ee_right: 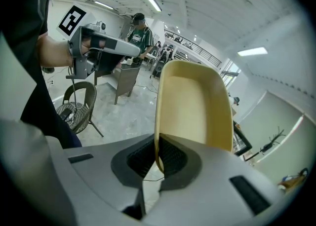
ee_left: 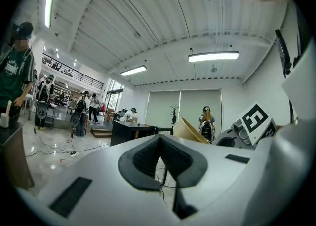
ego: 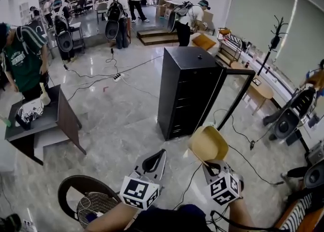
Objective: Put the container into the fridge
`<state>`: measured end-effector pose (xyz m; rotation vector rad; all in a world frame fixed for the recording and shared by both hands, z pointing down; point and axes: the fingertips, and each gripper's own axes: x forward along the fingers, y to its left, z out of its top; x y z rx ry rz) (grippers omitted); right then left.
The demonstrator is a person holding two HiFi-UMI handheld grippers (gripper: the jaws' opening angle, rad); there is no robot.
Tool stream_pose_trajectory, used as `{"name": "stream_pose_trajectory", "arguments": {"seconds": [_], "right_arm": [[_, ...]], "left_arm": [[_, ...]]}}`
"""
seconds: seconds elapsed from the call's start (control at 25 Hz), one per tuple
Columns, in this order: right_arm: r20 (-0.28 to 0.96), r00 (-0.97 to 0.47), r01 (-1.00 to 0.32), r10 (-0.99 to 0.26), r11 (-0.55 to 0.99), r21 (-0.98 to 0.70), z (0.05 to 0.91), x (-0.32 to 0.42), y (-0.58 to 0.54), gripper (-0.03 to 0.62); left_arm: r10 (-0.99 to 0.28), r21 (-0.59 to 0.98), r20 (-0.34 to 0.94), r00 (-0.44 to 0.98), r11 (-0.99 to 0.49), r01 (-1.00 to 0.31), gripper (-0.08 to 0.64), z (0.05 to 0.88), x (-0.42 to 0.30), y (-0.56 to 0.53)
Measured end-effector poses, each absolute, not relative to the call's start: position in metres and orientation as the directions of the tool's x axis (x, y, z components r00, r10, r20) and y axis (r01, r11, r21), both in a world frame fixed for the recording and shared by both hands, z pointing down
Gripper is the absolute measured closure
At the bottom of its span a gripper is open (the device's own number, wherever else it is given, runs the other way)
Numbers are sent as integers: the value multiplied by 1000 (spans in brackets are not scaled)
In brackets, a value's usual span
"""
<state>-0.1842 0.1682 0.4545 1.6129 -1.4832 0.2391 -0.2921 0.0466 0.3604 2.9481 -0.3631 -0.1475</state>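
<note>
Container (ego: 208, 144), a tan tub, is held in the air on its edge by the right tool (ego: 207, 164), whose jaws are clenched on the tub's rim; the rim wall sits pinched between the dark pads. Just beside it the left tool (ego: 156, 159) is raised to about the same height, its jaws pressed together with nothing between them. A person holds both tools low in front of the body, above a pale, glossy floor (ego: 126, 124).

Ahead of the tools and well apart from them stands the fridge (ego: 187, 89), a tall black cabinet. Its glass door (ego: 238, 71) is swung open on the right side. The container is outside the fridge, nearer the person than the open door.

To the left is a dark counter (ego: 43, 122) with someone in a green shirt (ego: 23, 61) bending beside it. A round wicker chair (ego: 83, 195) sits close by the left arm. Cables (ego: 101, 76) trail over the floor, and more people (ego: 121, 13) with gear stand at the far end of the hall
</note>
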Motion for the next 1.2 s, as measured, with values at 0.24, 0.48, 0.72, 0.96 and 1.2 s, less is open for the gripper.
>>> {"name": "stream_pose_trajectory", "arguments": {"seconds": [0.24, 0.48, 0.72, 0.96, 1.2], "right_arm": [[656, 267, -873, -706, 111, 475, 448, -193, 158, 575], [644, 276, -859, -713, 118, 499, 448, -186, 146, 575], [647, 218, -862, -731, 167, 478, 452, -174, 126, 575], [635, 182, -861, -751, 189, 471, 446, -129, 107, 575], [630, 173, -850, -757, 209, 485, 441, -88, 87, 575]], "left_arm": [[-244, 170, -74, 967, -959, -228, 558, 358, -300, 34], [-244, 177, -94, 965, -958, -225, 558, 359, -296, 29], [-275, 182, -74, 959, -949, -258, 558, 363, -277, 16], [-315, 169, -69, 947, -939, -300, 557, 358, -240, 3], [-337, 170, -61, 940, -931, -323, 558, 360, -201, -15]]}}
